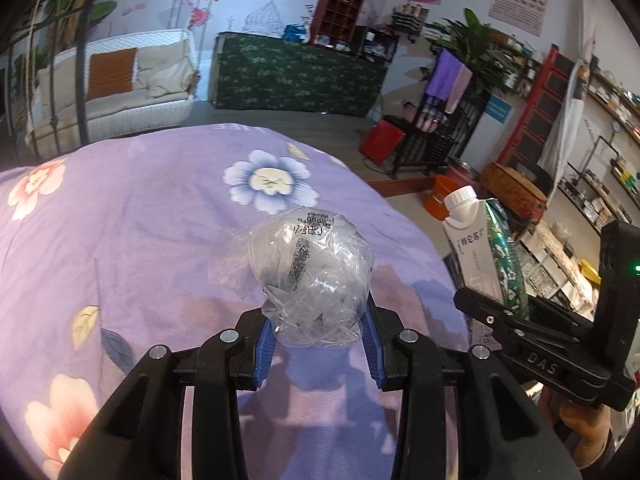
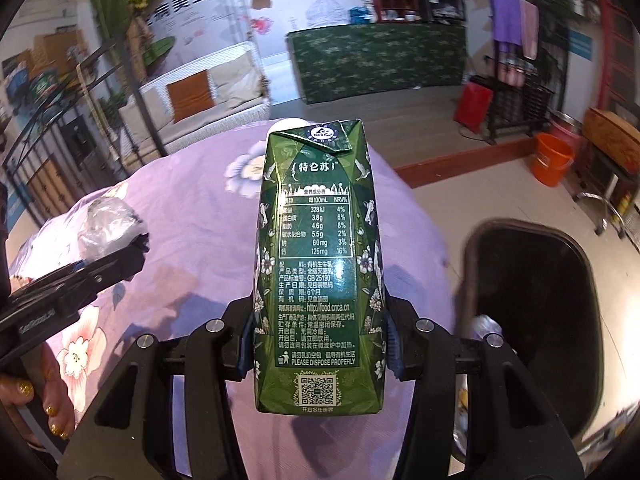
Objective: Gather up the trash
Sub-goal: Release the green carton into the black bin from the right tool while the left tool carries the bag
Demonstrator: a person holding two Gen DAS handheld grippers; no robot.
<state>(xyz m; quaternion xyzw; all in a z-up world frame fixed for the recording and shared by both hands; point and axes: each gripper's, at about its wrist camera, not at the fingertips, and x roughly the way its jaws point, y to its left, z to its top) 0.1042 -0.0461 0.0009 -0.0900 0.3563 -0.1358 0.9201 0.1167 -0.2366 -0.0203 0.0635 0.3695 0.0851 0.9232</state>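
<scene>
- While both grippers are hanging over the purple floral cloth (image 1: pixel 140 240), the left gripper (image 1: pixel 318 332) is pinching a crumpled clear plastic wrapper (image 1: pixel 312 276) between its blue pads, and the right gripper (image 2: pixel 318 344) is clamping a green milk carton (image 2: pixel 318 264) low on its sides.
- Slipping looks like the main risk: the wrapper is springy and is being caught only at its lower edge, so a tilt could be shaking it loose.
- Only the right wrist view is showing the dark bin (image 2: pixel 536 320) beside the table; only the left view is showing the carton's white cap (image 1: pixel 460 196).
</scene>
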